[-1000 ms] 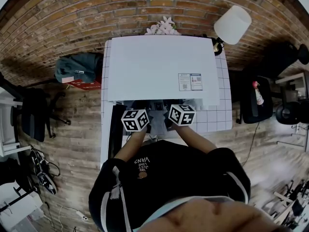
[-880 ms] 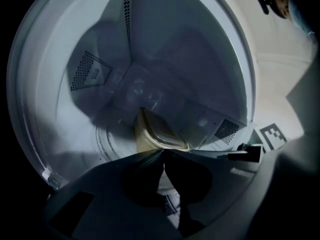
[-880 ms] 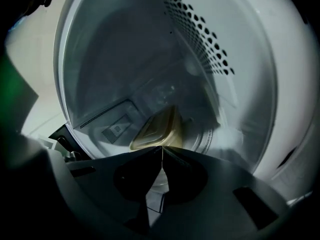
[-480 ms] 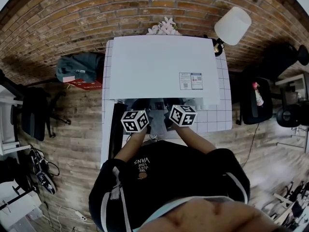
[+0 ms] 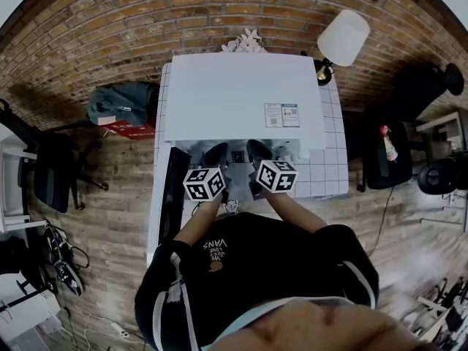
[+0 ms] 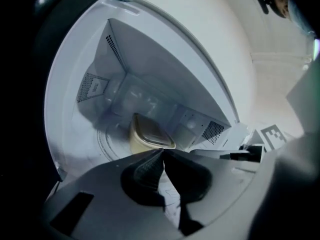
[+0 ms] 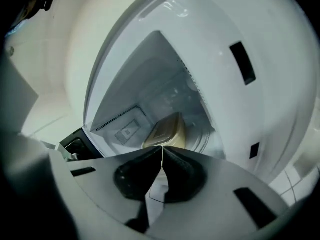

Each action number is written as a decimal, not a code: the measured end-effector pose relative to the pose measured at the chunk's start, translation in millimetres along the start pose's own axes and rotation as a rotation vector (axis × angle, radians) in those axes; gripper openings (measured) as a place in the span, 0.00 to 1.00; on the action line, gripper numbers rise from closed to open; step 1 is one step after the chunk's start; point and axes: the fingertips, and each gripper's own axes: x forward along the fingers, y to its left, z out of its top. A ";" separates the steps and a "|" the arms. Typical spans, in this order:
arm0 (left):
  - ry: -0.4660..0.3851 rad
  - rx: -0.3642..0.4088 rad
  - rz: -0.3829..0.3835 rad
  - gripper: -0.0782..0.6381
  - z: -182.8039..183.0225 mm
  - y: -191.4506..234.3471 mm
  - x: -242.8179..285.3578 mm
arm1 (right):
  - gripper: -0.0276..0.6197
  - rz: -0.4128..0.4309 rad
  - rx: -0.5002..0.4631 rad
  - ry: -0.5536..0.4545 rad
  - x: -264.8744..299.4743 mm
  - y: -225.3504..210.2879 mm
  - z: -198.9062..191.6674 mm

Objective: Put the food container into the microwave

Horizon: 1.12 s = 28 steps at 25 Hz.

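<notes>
Food container sits far inside the microwave, so the left gripper and right gripper, both closed tight and empty, should back straight out without clipping the opening's edges.

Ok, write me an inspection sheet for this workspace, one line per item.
Surface: white gridded table, mostly taken up by the microwave.
Job's things: food container sits inside the microwave cavity; door stands open at the left.
Clutter: flowers and lamp behind the microwave.
Grippers: left gripper and right gripper both shut and empty, facing the opening.
Cables: loose cables on the floor, lower left.
Surroundings: brick wall, wooden floor, bag, chair.
</notes>
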 end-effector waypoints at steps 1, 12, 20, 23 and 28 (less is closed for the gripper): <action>-0.002 0.001 0.002 0.13 -1.1 -2.6 -2.3 | 0.05 0.001 -0.002 -0.002 -3.6 0.2 -0.2; -0.026 0.009 0.013 0.13 -18.1 -34.3 -32.3 | 0.05 0.026 -0.017 -0.025 -46.4 7.4 -5.2; -0.019 0.021 0.012 0.13 -35.6 -54.2 -51.0 | 0.05 0.043 -0.027 -0.020 -72.6 11.6 -18.1; -0.014 0.027 0.013 0.13 -41.3 -60.1 -56.5 | 0.05 0.043 -0.030 -0.018 -82.3 10.9 -22.5; -0.017 0.036 0.011 0.13 -49.1 -72.1 -65.0 | 0.05 0.046 -0.037 -0.018 -98.9 10.1 -28.2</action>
